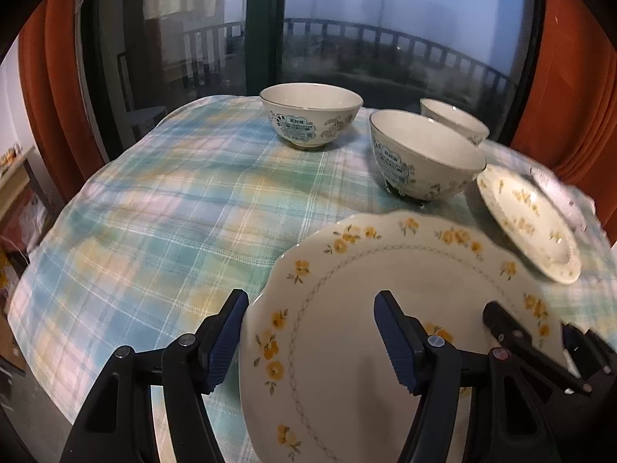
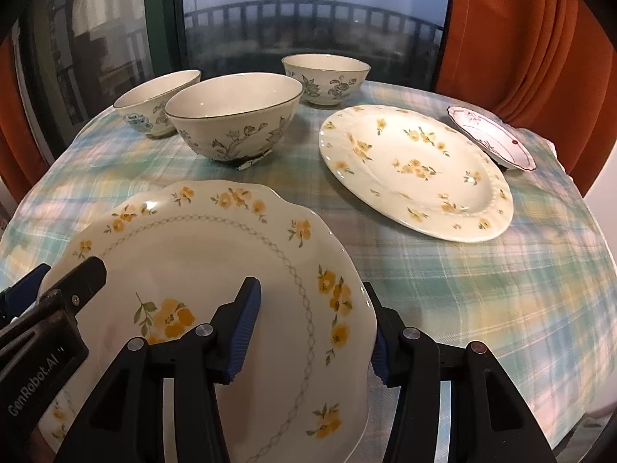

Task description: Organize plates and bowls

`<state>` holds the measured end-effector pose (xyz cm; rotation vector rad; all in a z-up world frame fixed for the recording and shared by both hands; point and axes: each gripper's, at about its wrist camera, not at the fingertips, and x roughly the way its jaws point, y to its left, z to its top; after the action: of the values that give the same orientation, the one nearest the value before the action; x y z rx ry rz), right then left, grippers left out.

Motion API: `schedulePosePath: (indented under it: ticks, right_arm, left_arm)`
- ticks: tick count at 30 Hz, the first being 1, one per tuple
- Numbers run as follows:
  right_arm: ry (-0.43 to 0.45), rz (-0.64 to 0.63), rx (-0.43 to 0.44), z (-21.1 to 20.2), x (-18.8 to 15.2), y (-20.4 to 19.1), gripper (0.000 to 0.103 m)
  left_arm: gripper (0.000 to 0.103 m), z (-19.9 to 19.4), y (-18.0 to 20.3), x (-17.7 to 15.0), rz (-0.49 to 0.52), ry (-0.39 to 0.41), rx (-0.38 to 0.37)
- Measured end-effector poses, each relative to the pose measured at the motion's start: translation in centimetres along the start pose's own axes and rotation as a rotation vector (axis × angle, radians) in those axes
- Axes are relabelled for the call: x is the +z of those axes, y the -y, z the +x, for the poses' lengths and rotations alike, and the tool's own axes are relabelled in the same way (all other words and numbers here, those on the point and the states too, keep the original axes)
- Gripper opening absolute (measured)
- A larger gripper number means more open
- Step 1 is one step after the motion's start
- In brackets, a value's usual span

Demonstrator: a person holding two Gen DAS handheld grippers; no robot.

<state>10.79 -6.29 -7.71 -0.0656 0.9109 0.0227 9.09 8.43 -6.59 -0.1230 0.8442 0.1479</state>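
Note:
A scalloped cream plate with yellow flowers (image 1: 385, 347) (image 2: 216, 254) lies at the near edge of the plaid-covered table (image 1: 154, 212). My left gripper (image 1: 308, 301) stands open astride its left rim, one finger outside the edge and one over the plate. My right gripper (image 2: 310, 289) is open too, astride the right rim, with its outer fingertip tucked under the rim. Each gripper also shows in the other's view, the right gripper (image 1: 536, 324) and the left gripper (image 2: 65, 274). Three flowered bowls (image 2: 235, 115) (image 2: 158, 102) (image 2: 326, 79) stand behind the plate.
A round plate with scattered yellow flowers (image 2: 416, 171) lies to the right, and a small red-trimmed dish (image 2: 491, 139) sits beyond it near the table's edge. Orange curtains (image 2: 540, 38) and a dark window (image 1: 385, 38) close off the far side. Bare cloth spreads left of the scalloped plate.

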Motion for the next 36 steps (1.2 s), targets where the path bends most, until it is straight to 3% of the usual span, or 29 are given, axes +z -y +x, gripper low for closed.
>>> schedulePosePath:
  ticks: [5, 7, 12, 18, 24, 36]
  right_arm:
    - [0.019, -0.026, -0.010, 0.2, 0.0, -0.5, 0.060]
    - [-0.014, -0.030, -0.012, 0.5, -0.2, -0.5, 0.063]
    - [-0.016, -0.083, -0.021, 0.0, -0.7, -0.5, 0.063]
    - [-0.038, -0.083, 0.030, -0.8, -1.3, -0.1, 0.067]
    - [0.004, -0.059, 0.053, -2.8, -1.5, 1.4, 0.076]
    - [0.115, -0.042, 0.074, -6.7, 0.3, 4.2, 0.077]
  left_arm:
    - [0.075, 0.4, 0.6, -0.4, 0.051, -0.006, 0.008]
    - [0.075, 0.5, 0.9, -0.6, 0.059, -0.016, 0.015]
    - [0.077, 1.6, -0.4, -1.0, -0.025, -0.119, -0.030]
    - [0.082, -0.6, 0.2, -2.0, 0.027, -0.045, -0.001]
    - [0.091, -3.0, -0.1, -2.3, 0.001, 0.009, -0.008]
    - [0.099, -7.1, 2.3, 0.0, 0.030, 0.155, 0.010]
